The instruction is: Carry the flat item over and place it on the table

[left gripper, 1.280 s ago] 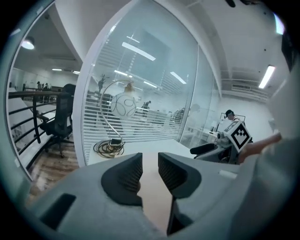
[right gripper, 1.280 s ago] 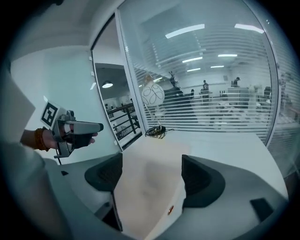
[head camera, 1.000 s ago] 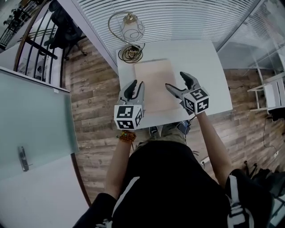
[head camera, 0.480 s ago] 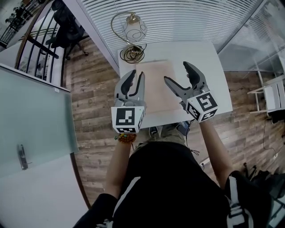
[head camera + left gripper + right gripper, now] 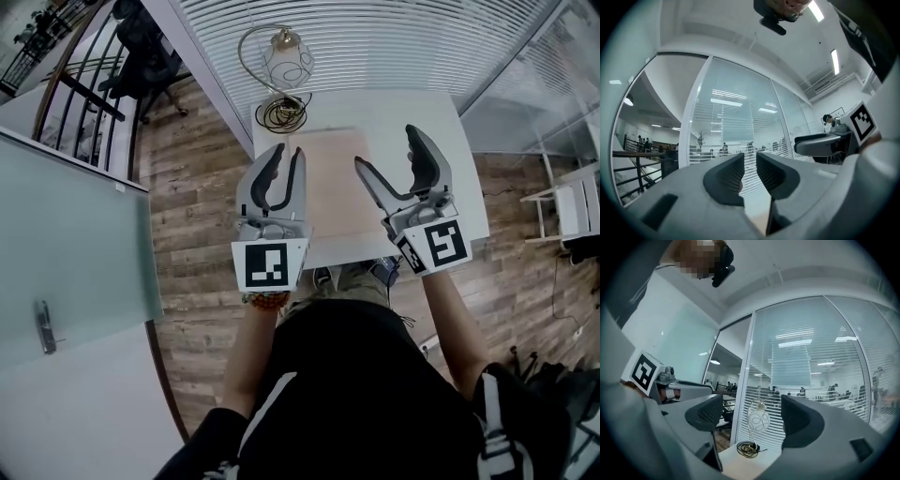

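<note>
The flat item, a tan board [image 5: 333,187], lies flat on the white table [image 5: 422,131]. Both grippers hang in the air above its near end, touching nothing. My left gripper [image 5: 288,153] is over the board's left edge; its jaws are closing, with a narrow gap and nothing between them [image 5: 750,161]. My right gripper [image 5: 386,148] is over the right edge, open wide and empty [image 5: 752,411]. The gripper views point level toward the glass wall, so the board barely shows in them.
A wire lamp with a glass globe [image 5: 281,61] and a coiled base stands at the table's far left corner [image 5: 758,420]. A glass wall with blinds runs behind the table. A frosted glass door [image 5: 66,244] is at left, a white rack [image 5: 572,197] at right.
Both grippers have risen off the board toward the camera. The left jaws have narrowed. The board stays flat on the table.
</note>
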`<state>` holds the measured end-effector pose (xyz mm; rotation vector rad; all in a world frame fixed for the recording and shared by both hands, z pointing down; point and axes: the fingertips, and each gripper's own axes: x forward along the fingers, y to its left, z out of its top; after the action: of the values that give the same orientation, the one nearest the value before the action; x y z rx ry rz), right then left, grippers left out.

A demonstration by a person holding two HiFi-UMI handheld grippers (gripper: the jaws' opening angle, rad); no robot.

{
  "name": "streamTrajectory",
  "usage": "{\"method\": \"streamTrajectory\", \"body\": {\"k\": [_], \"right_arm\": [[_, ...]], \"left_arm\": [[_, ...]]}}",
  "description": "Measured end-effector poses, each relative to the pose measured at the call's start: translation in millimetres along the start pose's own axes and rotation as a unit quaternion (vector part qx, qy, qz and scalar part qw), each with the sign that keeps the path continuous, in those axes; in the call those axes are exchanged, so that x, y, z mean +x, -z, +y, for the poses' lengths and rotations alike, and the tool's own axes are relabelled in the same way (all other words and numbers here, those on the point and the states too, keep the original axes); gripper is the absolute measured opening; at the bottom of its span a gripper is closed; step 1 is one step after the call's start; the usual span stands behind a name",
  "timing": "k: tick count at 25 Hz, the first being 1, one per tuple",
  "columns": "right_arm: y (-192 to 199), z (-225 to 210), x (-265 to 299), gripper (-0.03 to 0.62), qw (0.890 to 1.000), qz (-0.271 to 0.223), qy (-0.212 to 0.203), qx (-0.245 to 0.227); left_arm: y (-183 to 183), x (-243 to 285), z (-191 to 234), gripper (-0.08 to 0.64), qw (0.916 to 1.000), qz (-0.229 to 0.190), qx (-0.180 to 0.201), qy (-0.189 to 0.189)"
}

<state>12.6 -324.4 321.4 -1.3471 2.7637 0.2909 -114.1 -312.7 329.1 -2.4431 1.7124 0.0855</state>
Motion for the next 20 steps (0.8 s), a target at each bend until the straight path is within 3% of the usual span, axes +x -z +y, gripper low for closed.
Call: {"method": "streamTrajectory", "body": {"k": [7,14,15,16,17,18,20], "right_arm": [[-23,8,-7,0.396,0.999,-0.041,-0.002,0.001],[-32,21,-12,0.393,0.999,-0.043,-0.014,-0.021],[-32,23,-13,0.381,0.999,-0.042,-0.015,-0.023],[-33,24,-15,0.328,0.999,-0.043,-0.014,-0.026],[-33,24,-16,0.223,0.999,-0.044,-0.011,-0.030],[-33,25,-18,0.186,0.998,-0.045,-0.008,-0.034],[-33,26,-20,0.173,0.998,-0.045,-0.006,-0.036]], "left_arm": [[-16,-9,-3,0.086,0.9994,-0.025,0.020,-0.010],[-16,-13,-8,0.078,0.9994,-0.022,0.027,-0.004],[-14,-12,-8,0.078,0.9995,-0.020,0.026,-0.003],[-13,-12,-8,0.077,0.9996,-0.019,0.023,-0.004],[-12,-13,-7,0.075,0.9996,-0.019,0.020,-0.005],[-11,-13,-7,0.074,0.9997,-0.019,0.017,-0.006],[-10,-14,-8,0.074,0.9997,-0.019,0.017,-0.004]]}}
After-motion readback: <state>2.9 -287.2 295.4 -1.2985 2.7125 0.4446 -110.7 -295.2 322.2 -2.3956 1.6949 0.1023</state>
